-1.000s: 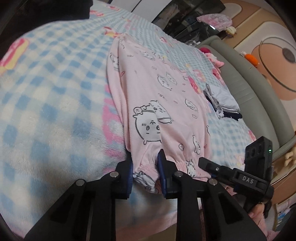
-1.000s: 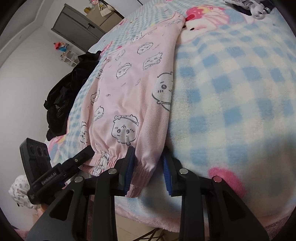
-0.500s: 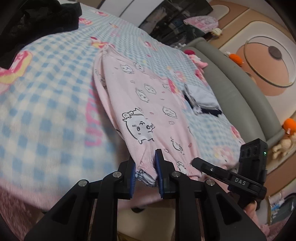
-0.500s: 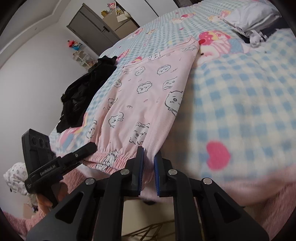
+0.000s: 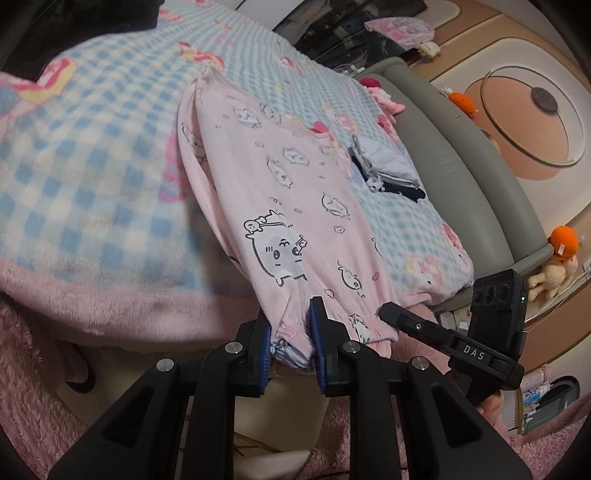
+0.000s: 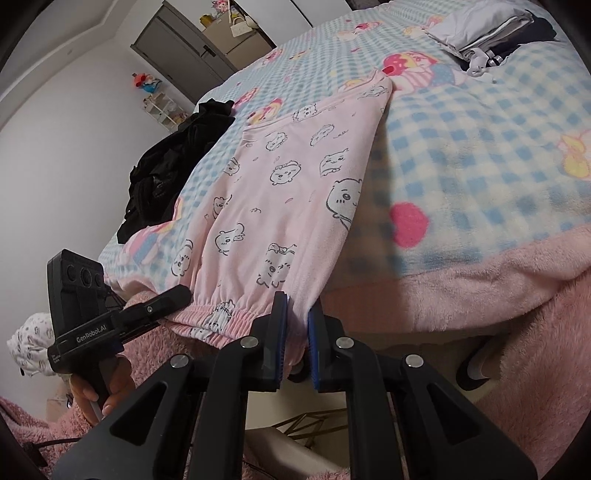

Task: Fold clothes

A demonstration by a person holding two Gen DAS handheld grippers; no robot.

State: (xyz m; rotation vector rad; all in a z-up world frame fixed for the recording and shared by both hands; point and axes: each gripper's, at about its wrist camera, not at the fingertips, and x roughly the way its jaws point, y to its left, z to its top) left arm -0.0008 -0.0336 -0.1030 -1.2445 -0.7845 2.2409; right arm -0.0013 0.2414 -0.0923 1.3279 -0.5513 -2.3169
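A pink pyjama garment (image 5: pixel 295 206) printed with cartoon animals lies lengthwise on the blue checked blanket (image 5: pixel 92 147). Its elastic end hangs past the bed's near edge. My left gripper (image 5: pixel 291 328) is shut on the left corner of that elastic end, with bunched fabric between the blue pads. My right gripper (image 6: pixel 295 321) is shut on the right corner of the same garment (image 6: pixel 280 192). Each gripper shows in the other's view: the right gripper (image 5: pixel 391 315) to the right, the left gripper (image 6: pixel 177 295) to the left. The stretch of waistband between them is taut and off the bed.
Folded grey and dark clothes (image 5: pixel 388 166) lie further up the bed, also seen as folded clothes (image 6: pixel 480 29). A heap of black clothes (image 6: pixel 173 162) lies at the bed's far left side. A grey padded headboard (image 5: pixel 461 166) runs along the right. A pink fluffy blanket edge (image 6: pixel 461 280) hangs below.
Both grippers have drawn back and up from the bed, pulling the garment's elastic end over the edge. The right jaws closed onto the fabric; the left narrowed slightly.
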